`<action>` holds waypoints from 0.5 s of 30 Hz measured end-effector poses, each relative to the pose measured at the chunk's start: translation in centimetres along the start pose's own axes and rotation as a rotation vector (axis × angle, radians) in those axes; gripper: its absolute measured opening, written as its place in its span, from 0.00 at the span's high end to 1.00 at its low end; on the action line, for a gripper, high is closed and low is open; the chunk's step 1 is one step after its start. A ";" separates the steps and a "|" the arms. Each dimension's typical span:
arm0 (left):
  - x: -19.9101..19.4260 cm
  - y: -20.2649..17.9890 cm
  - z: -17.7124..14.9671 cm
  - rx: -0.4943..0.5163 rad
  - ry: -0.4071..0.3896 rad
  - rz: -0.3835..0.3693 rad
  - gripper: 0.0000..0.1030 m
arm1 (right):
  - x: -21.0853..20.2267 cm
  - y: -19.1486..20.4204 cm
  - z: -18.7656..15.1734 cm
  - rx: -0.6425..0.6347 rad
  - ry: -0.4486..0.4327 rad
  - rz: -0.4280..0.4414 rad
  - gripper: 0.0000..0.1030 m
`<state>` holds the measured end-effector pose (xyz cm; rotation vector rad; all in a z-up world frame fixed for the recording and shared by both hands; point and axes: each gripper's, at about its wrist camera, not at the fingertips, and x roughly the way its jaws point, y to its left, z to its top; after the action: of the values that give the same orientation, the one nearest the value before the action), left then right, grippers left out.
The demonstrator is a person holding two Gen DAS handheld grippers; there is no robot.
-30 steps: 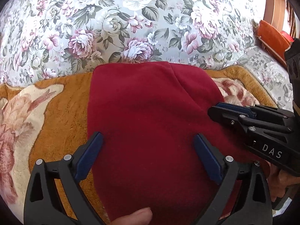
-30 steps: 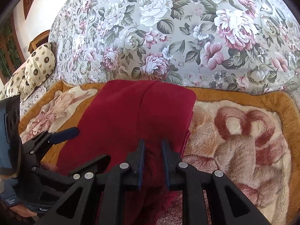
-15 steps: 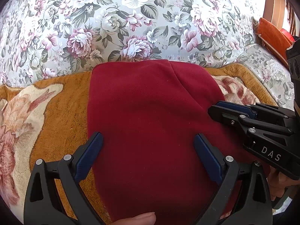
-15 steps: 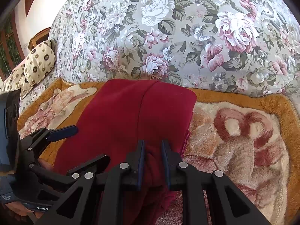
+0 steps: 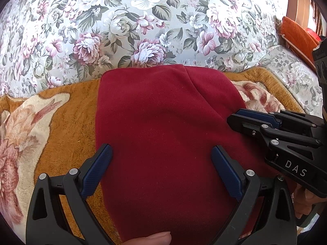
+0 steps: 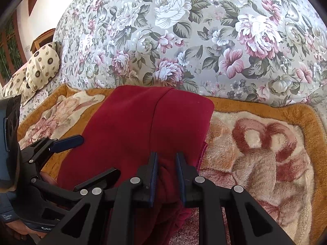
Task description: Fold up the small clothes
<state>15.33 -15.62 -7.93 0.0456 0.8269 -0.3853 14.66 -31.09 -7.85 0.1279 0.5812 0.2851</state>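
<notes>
The red cloth point(image 5: 163, 134) is lying on the fuzzy blanket point(image 5: 61, 122), its long way running from the near edge to the flowery cushion point(image 5: 143, 20); the right claw point(image 6: 166, 175) is pinching its near right edge; the left claw point(image 5: 161, 163) is waiting wide open over the near middle; no boxes are showing.

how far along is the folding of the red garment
Partly done: the red garment already lies in a narrow strip on the blanket, one layer lapped over the other along a lengthwise edge. In hand: the right claw pinches a bunch of its near right edge; the left claw hovers open over the middle. Left: probably folding the near end up toward the far end.
</notes>
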 end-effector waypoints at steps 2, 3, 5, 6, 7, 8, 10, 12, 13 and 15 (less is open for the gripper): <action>0.0 0.1 0.0 -0.004 -0.002 -0.009 0.05 | 0.0 0.0 0.0 -0.005 0.000 0.001 0.84; 0.0 0.1 0.0 -0.005 -0.003 -0.010 0.05 | -0.1 0.0 0.1 -0.013 0.000 -0.004 0.84; -0.3 0.3 0.1 -0.017 -0.004 -0.014 0.05 | -1.2 0.1 0.3 -0.005 -0.027 -0.010 0.83; -0.6 0.3 0.0 -0.026 -0.005 -0.012 0.05 | -2.2 0.1 0.1 0.003 -0.047 -0.024 0.82; -1.2 0.4 0.0 -0.037 0.001 -0.012 0.05 | -2.9 0.2 0.0 0.006 -0.051 -0.040 0.81; -1.8 0.3 0.0 -0.042 0.008 -0.015 0.05 | -4.0 0.3 -0.5 0.013 -0.057 -0.064 0.81; -3.8 0.2 -0.1 -0.045 0.011 0.020 0.05 | -6.7 0.7 -1.8 0.022 -0.072 -0.092 0.79; -6.0 0.1 -0.5 -0.041 0.020 0.065 0.05 | -9.8 1.5 -3.7 0.009 -0.106 -0.123 0.70; -7.2 0.0 -0.9 -0.032 0.017 0.070 0.05 | -10.9 1.8 -4.6 0.012 -0.122 -0.132 0.64; -9.9 -0.2 -2.1 -0.012 0.000 0.077 0.05 | -13.0 2.4 -6.7 0.003 -0.123 -0.159 0.55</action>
<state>7.70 -12.25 -2.14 0.0660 0.8248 -0.3075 -0.02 -32.47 -6.12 0.1007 0.4666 0.1212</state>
